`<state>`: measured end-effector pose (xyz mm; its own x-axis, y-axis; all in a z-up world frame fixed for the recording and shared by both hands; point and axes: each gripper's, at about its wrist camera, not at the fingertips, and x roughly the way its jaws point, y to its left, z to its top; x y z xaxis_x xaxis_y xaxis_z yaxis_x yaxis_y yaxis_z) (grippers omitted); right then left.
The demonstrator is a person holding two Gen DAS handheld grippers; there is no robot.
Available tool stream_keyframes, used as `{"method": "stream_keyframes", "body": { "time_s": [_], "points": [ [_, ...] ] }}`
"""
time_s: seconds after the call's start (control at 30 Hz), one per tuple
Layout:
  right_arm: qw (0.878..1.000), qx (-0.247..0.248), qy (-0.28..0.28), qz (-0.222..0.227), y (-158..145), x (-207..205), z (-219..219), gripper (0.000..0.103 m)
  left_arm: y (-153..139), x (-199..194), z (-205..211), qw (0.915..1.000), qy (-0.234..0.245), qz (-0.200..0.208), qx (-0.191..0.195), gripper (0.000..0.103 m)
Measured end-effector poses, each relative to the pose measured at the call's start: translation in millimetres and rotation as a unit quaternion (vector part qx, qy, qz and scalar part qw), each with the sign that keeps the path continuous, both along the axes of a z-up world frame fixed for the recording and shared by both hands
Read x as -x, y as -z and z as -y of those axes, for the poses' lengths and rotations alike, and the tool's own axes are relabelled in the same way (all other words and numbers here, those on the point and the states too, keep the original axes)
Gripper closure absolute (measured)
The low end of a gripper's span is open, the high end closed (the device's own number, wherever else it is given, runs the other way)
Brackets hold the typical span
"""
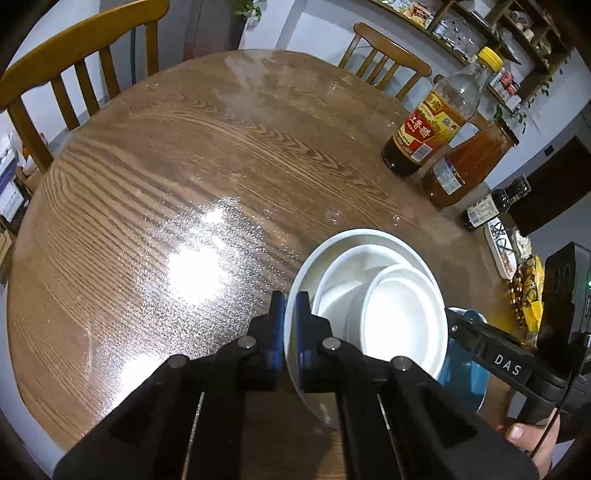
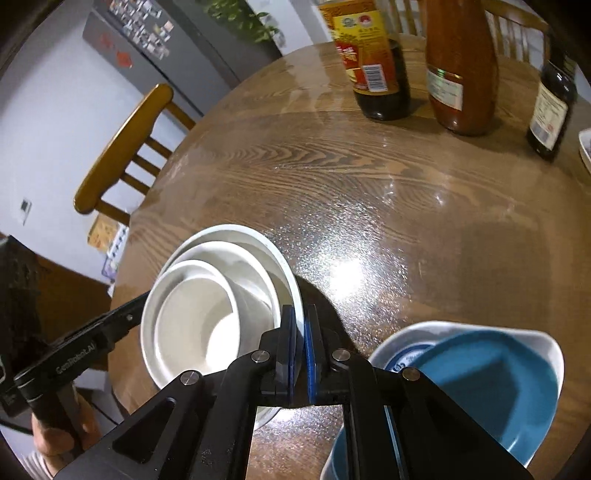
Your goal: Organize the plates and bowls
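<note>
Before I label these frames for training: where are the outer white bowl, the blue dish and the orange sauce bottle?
outer white bowl [image 2: 236, 230]: right wrist view, far rim.
blue dish [image 2: 491, 391]: right wrist view, inside floor.
orange sauce bottle [image 1: 469, 162]: left wrist view, body.

Nested white bowls [image 1: 369, 295] tilted above table, blue dishes [image 2: 491, 387] just beside

I'm looking across a round wooden table [image 1: 184, 166] with strong grain and a glossy clear cover throwing back a bright patch of overhead light [image 1: 192, 266]. Wooden spindle-back chairs [image 1: 74, 74] stand around it against pale walls, one at the far edge [image 1: 384, 55], and a dark grey fridge [image 2: 155, 48] covered in magnets stands behind with a leafy plant [image 2: 240, 18] on top. Along the far wall I see wooden shelves [image 1: 498, 33] crowded with jars and packets.
</note>
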<state>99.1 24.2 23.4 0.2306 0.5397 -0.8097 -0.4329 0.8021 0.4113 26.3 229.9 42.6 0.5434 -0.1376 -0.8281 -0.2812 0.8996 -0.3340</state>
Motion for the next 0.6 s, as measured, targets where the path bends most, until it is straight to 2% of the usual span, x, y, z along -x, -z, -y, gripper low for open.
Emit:
{"method": "stream_keyframes", "body": {
  "time_s": [0.33,0.6],
  "points": [
    [1.000,-0.006,0.025,0.018,-10.9,3.9,11.7,0.093,-18.6,0.3,11.3,0.9994,0.015,0.029,-0.010,0.101],
    [0.997,-0.018,0.062,0.042,-31.7,18.3,43.4,0.093,-34.4,-7.2,47.8,0.9968,0.065,0.044,-0.013,0.101]
  ]
}}
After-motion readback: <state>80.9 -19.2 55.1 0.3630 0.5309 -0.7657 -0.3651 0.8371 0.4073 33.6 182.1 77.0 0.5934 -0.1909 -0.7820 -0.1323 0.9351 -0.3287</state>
